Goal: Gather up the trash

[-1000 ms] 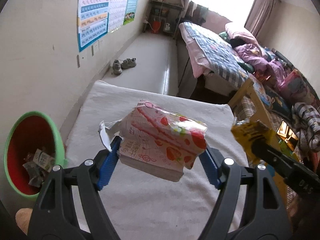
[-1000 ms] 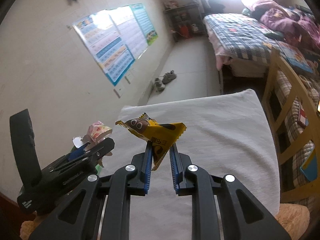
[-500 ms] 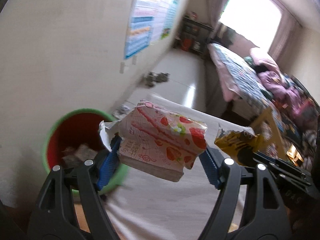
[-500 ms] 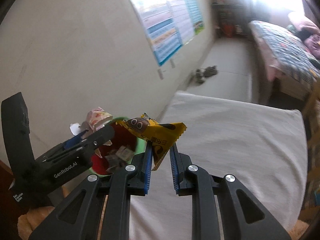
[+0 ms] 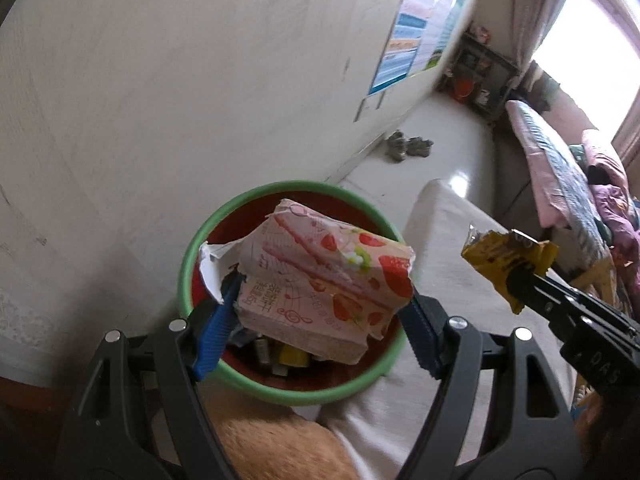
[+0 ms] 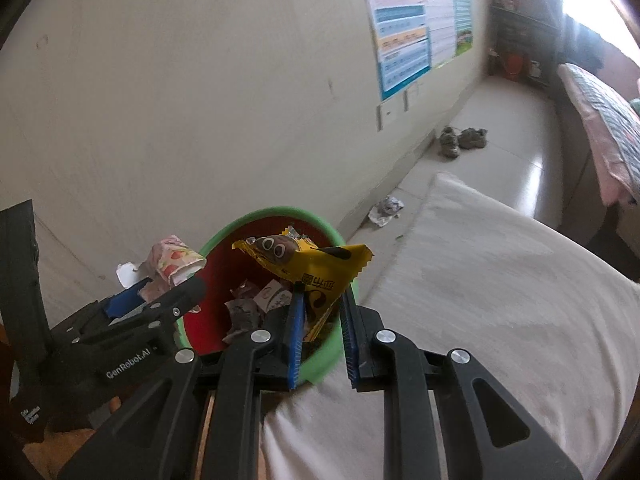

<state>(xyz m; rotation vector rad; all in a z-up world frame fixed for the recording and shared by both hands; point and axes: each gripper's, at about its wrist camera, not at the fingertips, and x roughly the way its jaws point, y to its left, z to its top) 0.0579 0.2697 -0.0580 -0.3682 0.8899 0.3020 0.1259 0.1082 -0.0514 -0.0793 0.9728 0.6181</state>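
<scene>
The left gripper (image 5: 320, 320) is clamped on a pink strawberry-printed carton (image 5: 320, 280), its blue pads pressed against the carton's two ends, and the carton hangs directly over the open mouth of the green-rimmed red bin (image 5: 224, 216). A torn white flap juts from the carton's left end above the bin's left rim. To its right, the right gripper (image 6: 320, 312) pinches a yellow snack wrapper (image 6: 316, 264) between nearly closed blue pads; in the right wrist view the wrapper sits above the near right part of the bin (image 6: 276, 214), with the wrapper's right corner reaching out past the rim. Inside the bin lie crumpled wrappers (image 6: 256, 304) at the bottom, well below both held pieces. The bin stands on the floor between the plain wall (image 6: 200, 100) on its left and the edge of a grey-white cloth-covered surface (image 6: 500, 280) on its right, touching or just beside that edge. A crumpled piece of paper (image 6: 386, 210) lies on the floor beyond the bin, near the wall base. Farther off, a pair of shoes (image 6: 462, 140) rests on the open floor beside a bed (image 6: 600, 120).
</scene>
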